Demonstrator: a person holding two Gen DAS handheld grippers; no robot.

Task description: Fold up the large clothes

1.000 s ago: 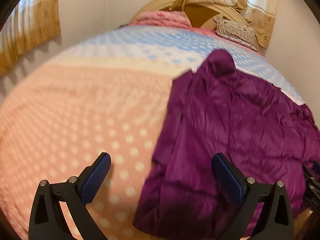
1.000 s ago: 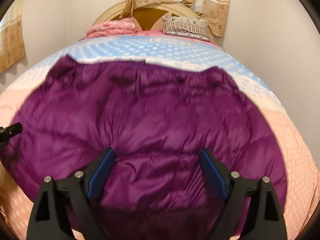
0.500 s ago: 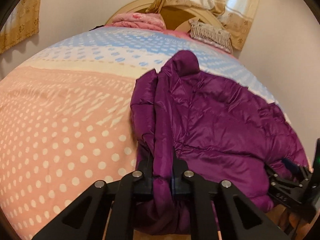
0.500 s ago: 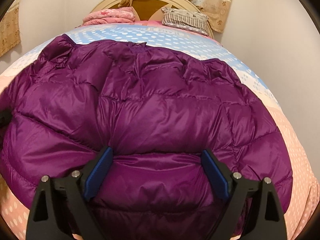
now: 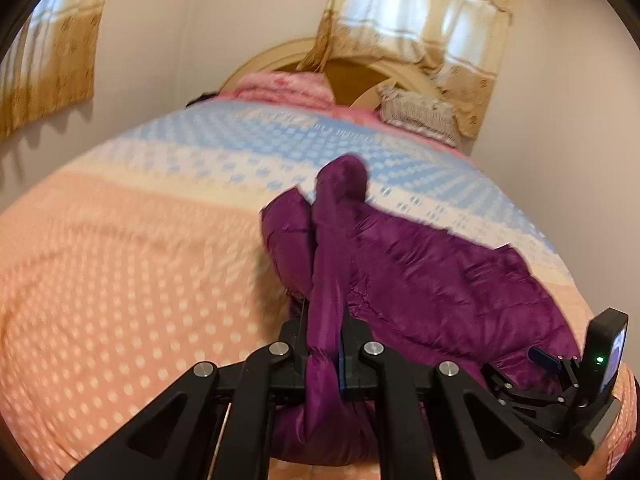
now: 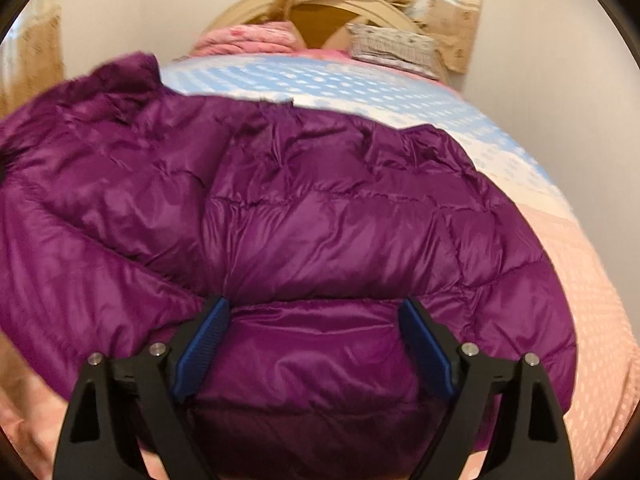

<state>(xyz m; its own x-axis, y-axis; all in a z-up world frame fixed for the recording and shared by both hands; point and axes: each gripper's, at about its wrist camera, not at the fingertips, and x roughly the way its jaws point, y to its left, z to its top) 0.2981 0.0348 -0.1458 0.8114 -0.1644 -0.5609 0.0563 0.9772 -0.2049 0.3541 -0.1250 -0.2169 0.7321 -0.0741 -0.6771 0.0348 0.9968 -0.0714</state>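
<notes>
A purple quilted down jacket [image 5: 420, 272] lies spread on the bed. My left gripper [image 5: 322, 320] is shut on a fold of the jacket's left side, and the sleeve [image 5: 340, 184] stretches away from the jaws, raised off the bedspread. In the right wrist view the jacket [image 6: 320, 220] fills most of the picture. My right gripper [image 6: 312, 308] stands wide over the near hem. Its jaws are closing slightly, the puffy hem lies between the blue pads [image 6: 200, 340], and no grip shows.
The bedspread [image 5: 120, 280] is peach with white dots, turning blue and white farther off. At the headboard [image 5: 360, 76] lie a folded pink quilt [image 5: 284, 84] and a patterned pillow [image 5: 416, 114]. Curtains [image 5: 420, 12] hang behind. A wall runs close on the right.
My left gripper went from wide open to shut on the jacket's left edge, then rose and pulled that side up. The right gripper slid a little along the hem, still wide.
</notes>
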